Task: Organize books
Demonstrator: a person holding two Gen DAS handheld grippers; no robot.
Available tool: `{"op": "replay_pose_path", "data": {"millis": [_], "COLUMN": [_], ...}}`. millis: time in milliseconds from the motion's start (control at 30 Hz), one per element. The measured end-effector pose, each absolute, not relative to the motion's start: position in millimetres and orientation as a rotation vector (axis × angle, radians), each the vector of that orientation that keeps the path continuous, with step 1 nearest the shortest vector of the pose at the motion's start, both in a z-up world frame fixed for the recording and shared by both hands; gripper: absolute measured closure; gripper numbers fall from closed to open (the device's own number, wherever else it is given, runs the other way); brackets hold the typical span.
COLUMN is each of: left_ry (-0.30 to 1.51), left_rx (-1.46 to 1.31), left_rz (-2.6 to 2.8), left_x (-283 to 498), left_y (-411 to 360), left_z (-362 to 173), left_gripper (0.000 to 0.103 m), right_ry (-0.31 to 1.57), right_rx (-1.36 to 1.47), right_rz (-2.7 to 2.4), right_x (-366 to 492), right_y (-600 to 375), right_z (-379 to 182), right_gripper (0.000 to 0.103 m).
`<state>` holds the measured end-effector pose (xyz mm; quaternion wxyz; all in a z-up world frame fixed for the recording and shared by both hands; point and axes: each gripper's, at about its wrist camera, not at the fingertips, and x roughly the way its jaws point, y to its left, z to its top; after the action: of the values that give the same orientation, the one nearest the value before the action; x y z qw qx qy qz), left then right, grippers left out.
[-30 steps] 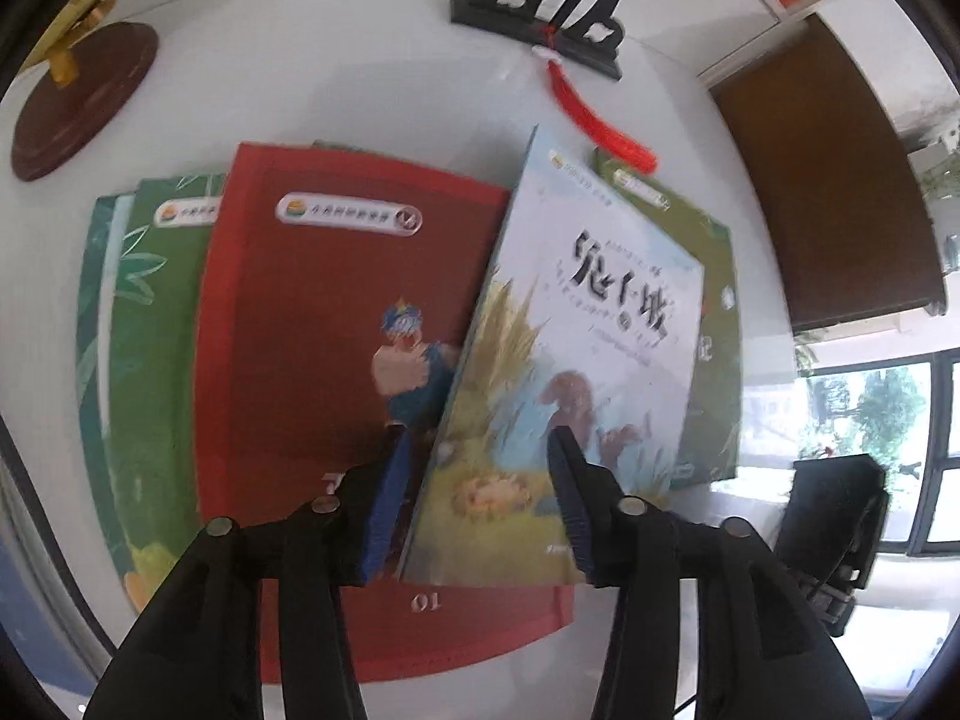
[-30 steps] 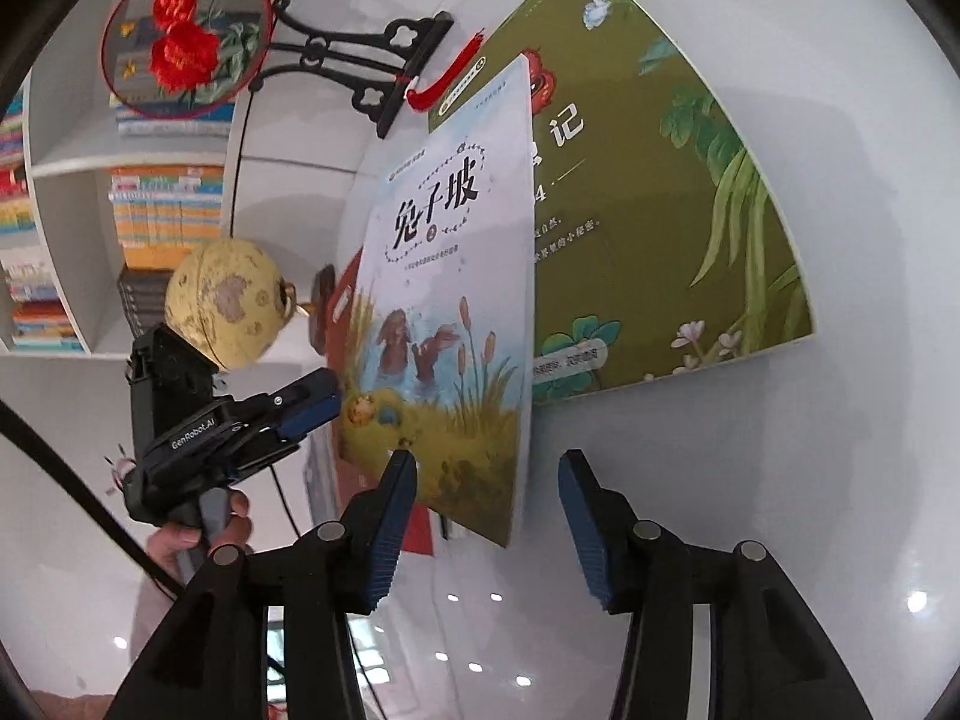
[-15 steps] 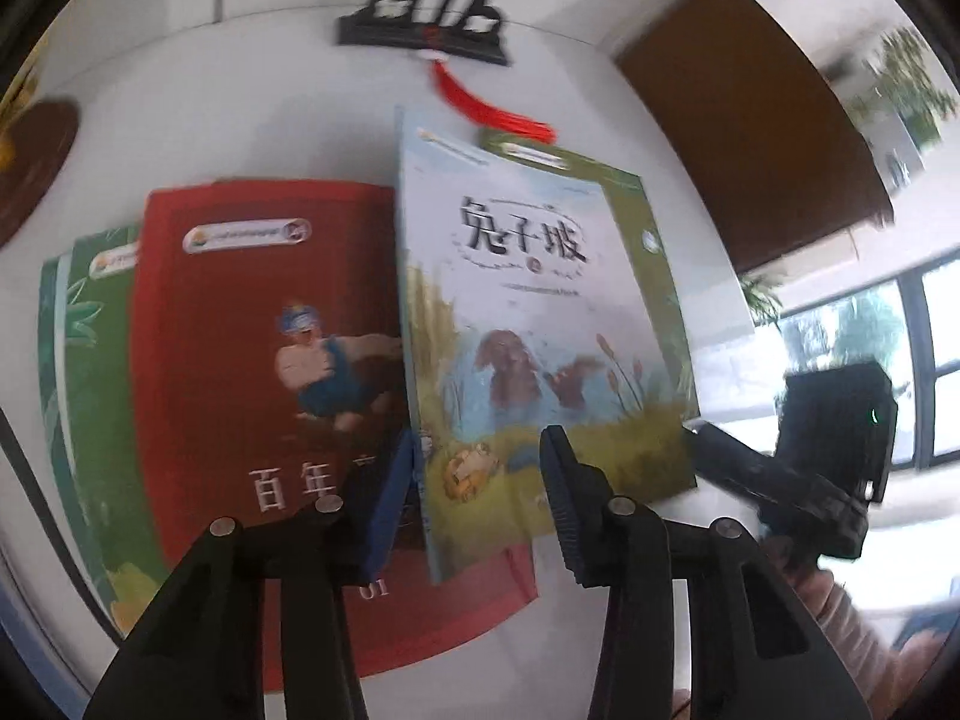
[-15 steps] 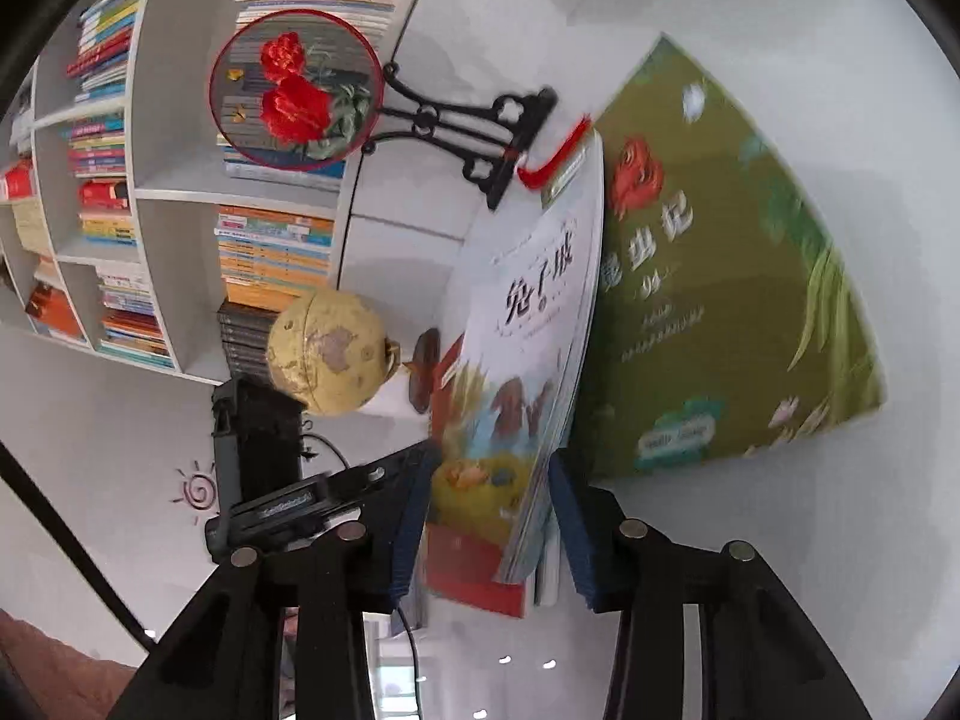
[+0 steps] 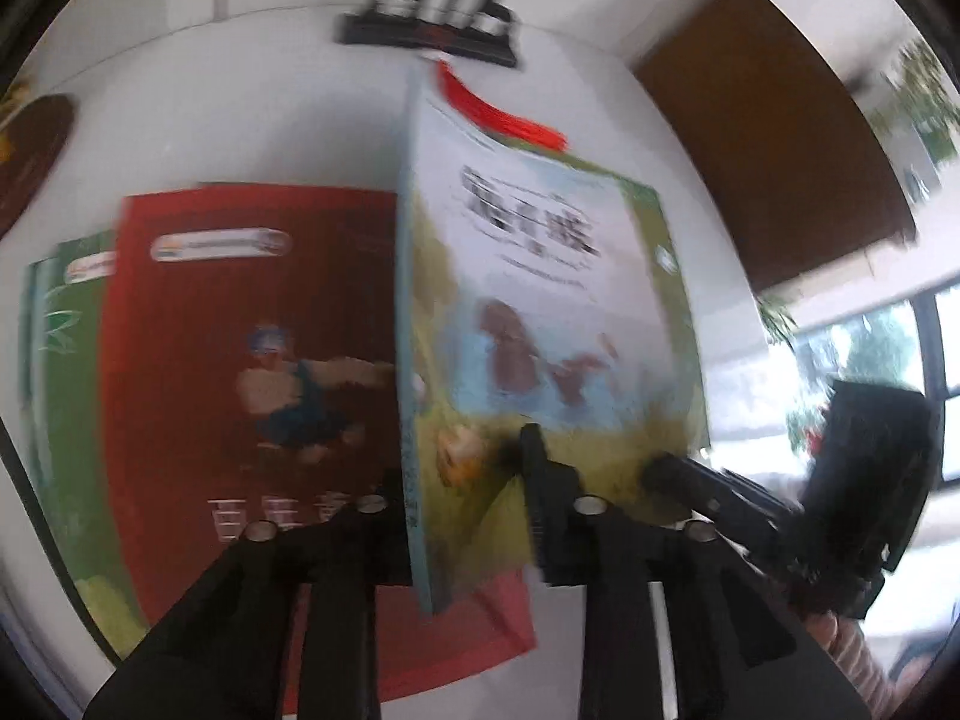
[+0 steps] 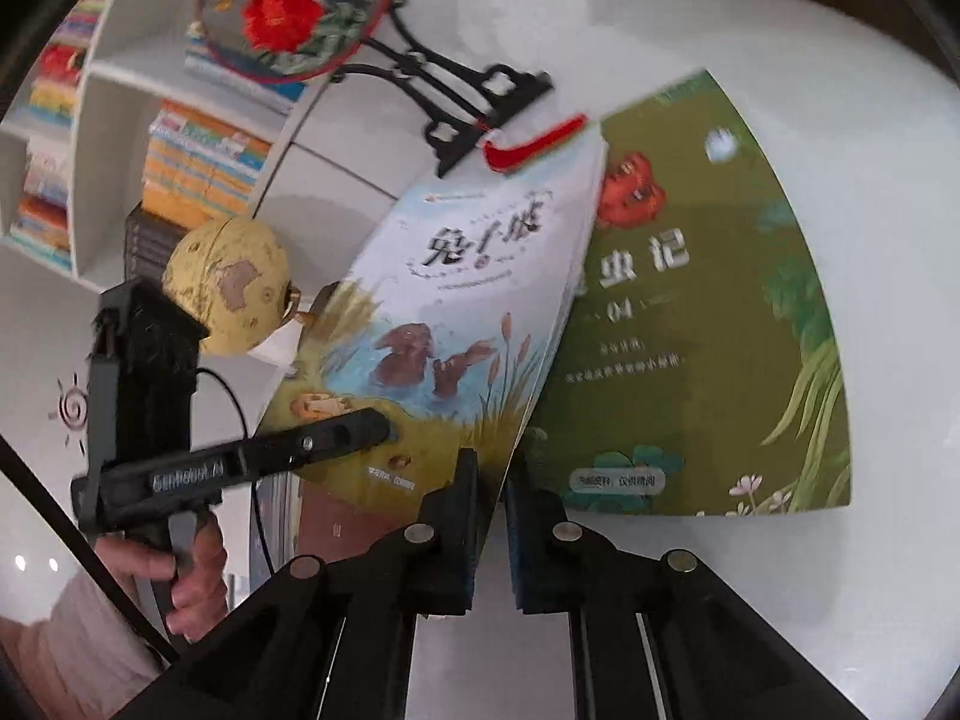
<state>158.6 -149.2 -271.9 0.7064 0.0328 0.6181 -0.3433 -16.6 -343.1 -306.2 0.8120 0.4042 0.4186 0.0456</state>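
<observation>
Pale-blue book (image 6: 456, 312) is clamped by closing left gripper (image 5: 462, 480) and right gripper (image 6: 492, 480), tilted above table (image 6: 870, 180).

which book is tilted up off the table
The pale blue rabbit book, held by both tools; the red book and the olive green book lie flat.

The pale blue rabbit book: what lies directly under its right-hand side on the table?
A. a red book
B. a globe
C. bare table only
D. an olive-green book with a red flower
D. In the right wrist view the pale blue rabbit book, raised at an angle, overlaps the olive-green book, which lies flat on the white table.
</observation>
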Motion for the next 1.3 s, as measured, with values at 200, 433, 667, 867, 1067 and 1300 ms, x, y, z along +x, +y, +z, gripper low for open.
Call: {"op": "replay_pose_path", "data": {"millis": [200, 433, 667, 867, 1067, 1300], "left_ry": [1.251, 1.308, 1.279, 1.212, 1.135, 1.082], "left_rx": [0.281, 0.282, 0.261, 0.317, 0.309, 0.294], "left_rz": [-0.749, -0.806, -0.773, -0.761, -0.765, -0.739], "left_x": [149, 141, 141, 133, 124, 116], "left_y": [-155, -168, -169, -175, -161, -132], "left_z": [-259, -269, -269, -258, -232, -203], "left_gripper": [0.092, 0.092, 0.092, 0.092, 0.092, 0.092], "right_ry": [0.907, 0.914, 0.926, 0.869, 0.801, 0.777], "right_rx": [0.767, 0.739, 0.849, 0.757, 0.547, 0.457], "right_rz": [0.086, 0.096, 0.030, 0.005, 0.059, 0.117], "right_x": [-10, -2, -6, -4, -4, -2], "right_y": [-344, -336, -352, -343, -319, -297], "right_z": [-288, -279, -300, -288, -245, -219], "right_gripper": [0.095, 0.095, 0.084, 0.095, 0.095, 0.094]}}
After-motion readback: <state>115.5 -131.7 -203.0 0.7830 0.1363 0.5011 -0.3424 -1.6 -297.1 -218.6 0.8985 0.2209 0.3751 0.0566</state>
